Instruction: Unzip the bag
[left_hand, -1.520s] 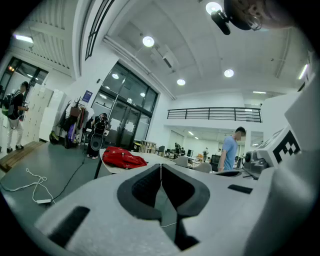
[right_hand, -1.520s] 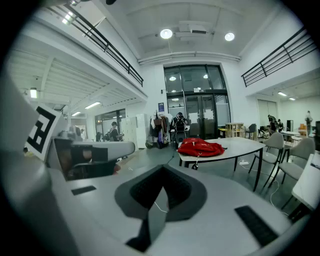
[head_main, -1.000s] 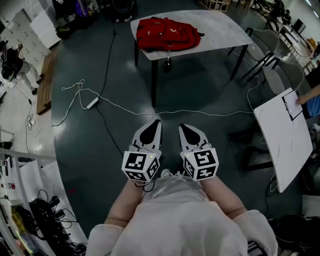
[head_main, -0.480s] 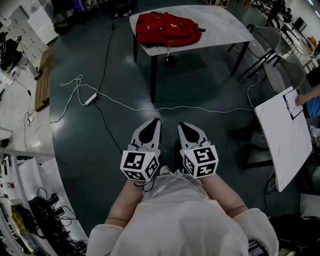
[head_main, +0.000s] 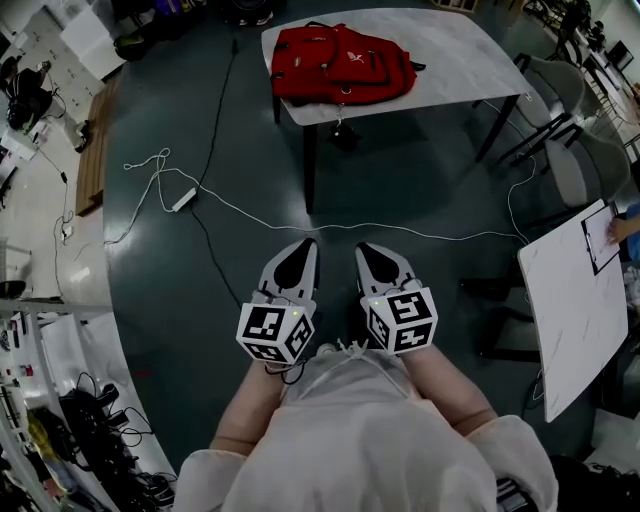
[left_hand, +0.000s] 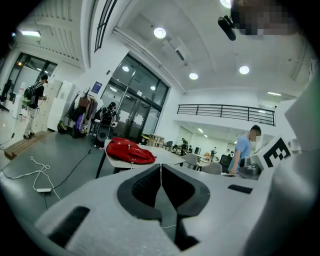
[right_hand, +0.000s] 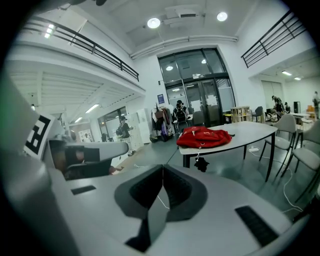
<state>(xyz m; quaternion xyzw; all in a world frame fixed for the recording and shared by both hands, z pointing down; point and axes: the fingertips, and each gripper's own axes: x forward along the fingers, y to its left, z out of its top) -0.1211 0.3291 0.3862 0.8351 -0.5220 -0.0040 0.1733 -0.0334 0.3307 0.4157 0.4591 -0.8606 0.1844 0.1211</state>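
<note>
At nine o'clock in the head view, a long brown wooden board is lying on the dark grey floor. Just right of it, a thin white cable is curling across the floor, and a small white power strip is lying beside it. Low in the middle, at six o'clock, the person is holding both tools side by side, close to the body. The left gripper is pointing toward twelve o'clock. Its jaws are squeezed together with nothing between them, and its black-and-white marker cube is sitting at its back end. The right gripper is lying just beside it and pointing the same way. Its jaws are pressed together too, and they are holding nothing. Up at twelve o'clock, well apart from both grippers, the red cloth backpack is lying flat on the left end of a white rounded table with black legs. A small dark thing is hanging below the table's near edge, and I cannot tell what it is. At two o'clock, grey chairs are standing near the table's right end. At four o'clock, a big white flat board is sitting with a sheet of paper on its far corner, and a person's hand is touching that paper.
</note>
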